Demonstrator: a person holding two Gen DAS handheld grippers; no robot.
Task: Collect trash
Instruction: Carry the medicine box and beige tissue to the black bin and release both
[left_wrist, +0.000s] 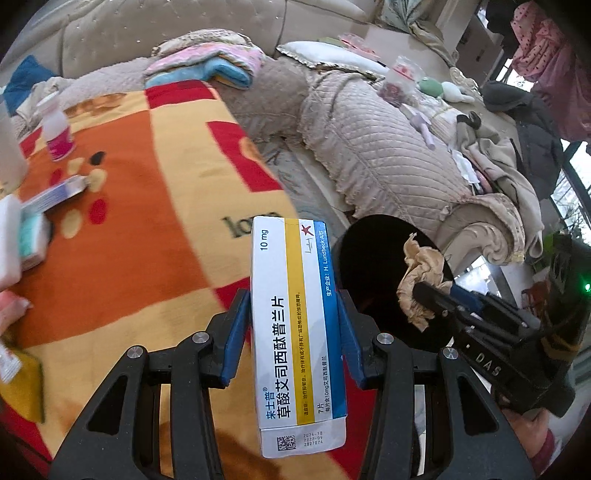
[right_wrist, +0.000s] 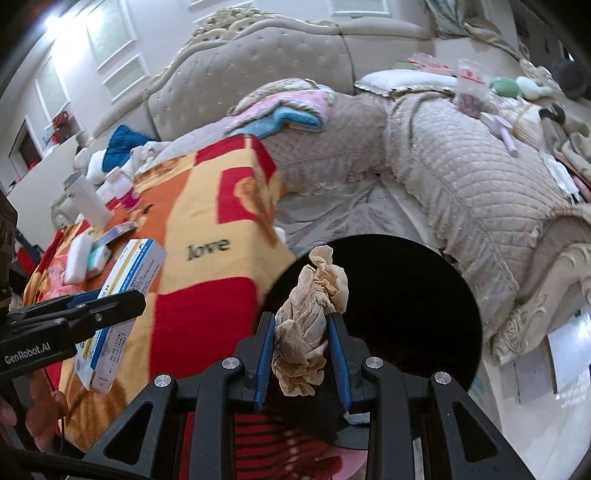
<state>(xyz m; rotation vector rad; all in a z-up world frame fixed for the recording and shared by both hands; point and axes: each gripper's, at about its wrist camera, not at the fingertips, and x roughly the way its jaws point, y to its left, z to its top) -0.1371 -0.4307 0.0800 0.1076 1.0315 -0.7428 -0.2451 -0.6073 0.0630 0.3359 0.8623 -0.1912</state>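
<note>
- Holding trash in both hands: the left gripper (left_wrist: 293, 332) has its fingers closed on the long sides of a pill box (left_wrist: 295, 332), and the right gripper (right_wrist: 301, 354) has its fingers pinched on a crumpled tissue (right_wrist: 314, 314)
- The tissue hangs over the dark mouth of the bin (right_wrist: 424, 295), which stands on the floor between the table and the sofa (right_wrist: 461, 177); the box is beside the bin's rim, above the table edge
- To do this step well, I judge the tissue should be let go only once it is well inside the rim, since it is light and may cling to the blue pads
- The box should come over the opening next, end down, with the grippers kept apart so they do not knock together
- Left on the blanket (left_wrist: 147, 206) covering the table: a pink-labelled bottle (left_wrist: 57, 129), a tube (left_wrist: 55, 195), some small packs (left_wrist: 33, 236) and a white bottle (right_wrist: 86, 195)
- The sofa carries folded towels (left_wrist: 218, 66), a bag and soft toys, well apart from the bin
- Nothing blocks the bin mouth, though the table edge lies just beside it
</note>
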